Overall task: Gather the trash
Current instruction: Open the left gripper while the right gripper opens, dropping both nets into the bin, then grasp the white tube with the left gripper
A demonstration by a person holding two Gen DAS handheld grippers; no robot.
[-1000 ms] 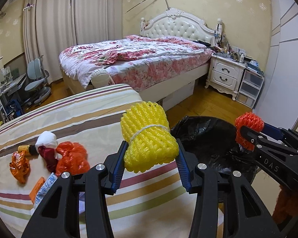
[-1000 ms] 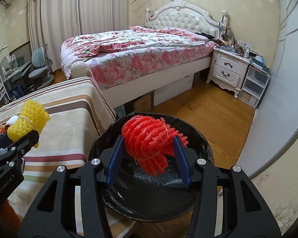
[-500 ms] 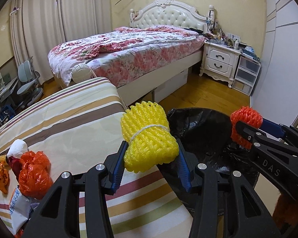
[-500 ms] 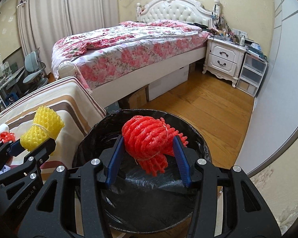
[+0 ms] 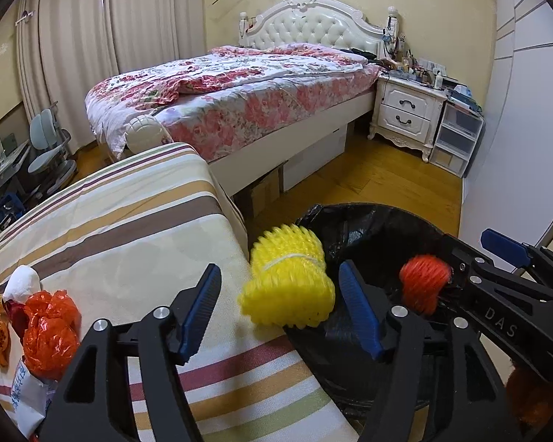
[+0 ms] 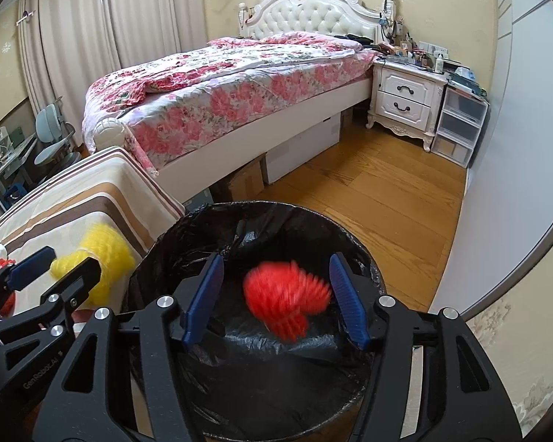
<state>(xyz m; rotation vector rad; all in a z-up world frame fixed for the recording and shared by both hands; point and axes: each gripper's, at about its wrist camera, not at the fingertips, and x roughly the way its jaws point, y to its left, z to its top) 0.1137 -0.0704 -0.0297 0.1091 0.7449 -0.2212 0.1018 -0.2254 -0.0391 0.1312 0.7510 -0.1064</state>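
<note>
- Left hand-held gripper (image 5: 278,313): jaws opening, pads clear of the yellow foam net (image 5: 287,281); it sits blurred between them, over the edge where the striped bench (image 5: 129,221) meets the black-lined bin (image 6: 313,228)
- Right hand-held gripper (image 6: 276,302): jaws opening too; the red foam net (image 6: 285,300) is blurred, loose between them above the bin's mouth
- More wrappers (image 5: 49,335) lie on the bench

"DAS" stands in pale letters on the black arm of the right gripper (image 5: 429,287) (lower right of the left wrist view). "GenRobot.AI" runs along the left gripper (image 6: 59,269), lower left of the right wrist view.
</note>
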